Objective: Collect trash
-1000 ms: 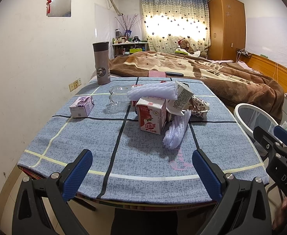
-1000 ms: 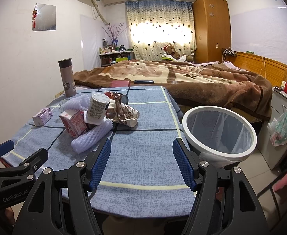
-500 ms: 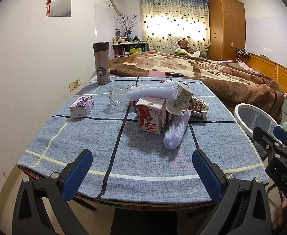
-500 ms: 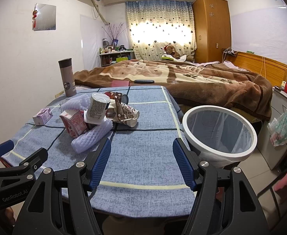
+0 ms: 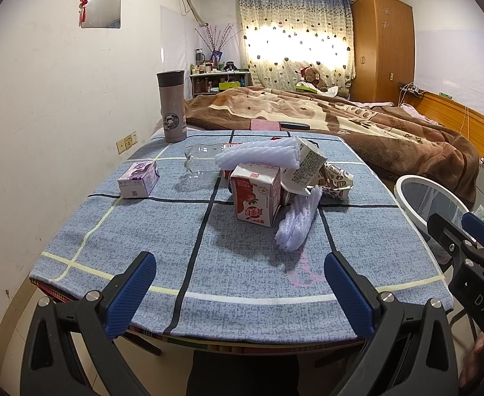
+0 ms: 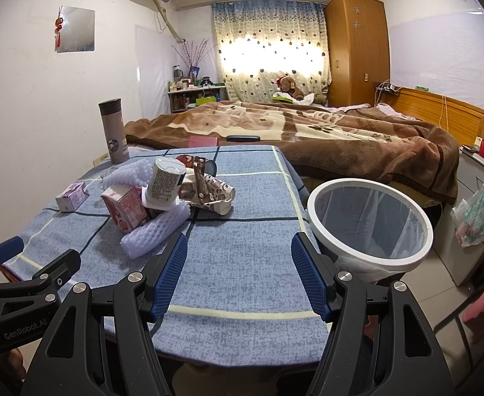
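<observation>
A pile of trash lies mid-table: a red milk carton [image 5: 257, 198], white foam netting [image 5: 296, 222], a tipped paper cup [image 5: 308, 165], a crushed brown-printed wrapper [image 5: 336, 178] and a clear plastic bottle [image 5: 199, 161]. A purple carton [image 5: 138, 179] lies apart at the left. The same pile shows in the right wrist view, with the red carton [image 6: 128, 208] and foam netting [image 6: 156, 231]. A white-rimmed bin [image 6: 369, 221] stands off the table's right edge. My left gripper [image 5: 238, 292] and right gripper [image 6: 238, 275] are open and empty at the table's near edge.
A grey thermos [image 5: 172, 110] stands at the far left corner of the blue checked tablecloth [image 5: 162, 231]. A bed with a brown blanket [image 6: 324, 132] lies behind the table. A wall runs along the left; a plastic bag [image 6: 473, 214] hangs at the right.
</observation>
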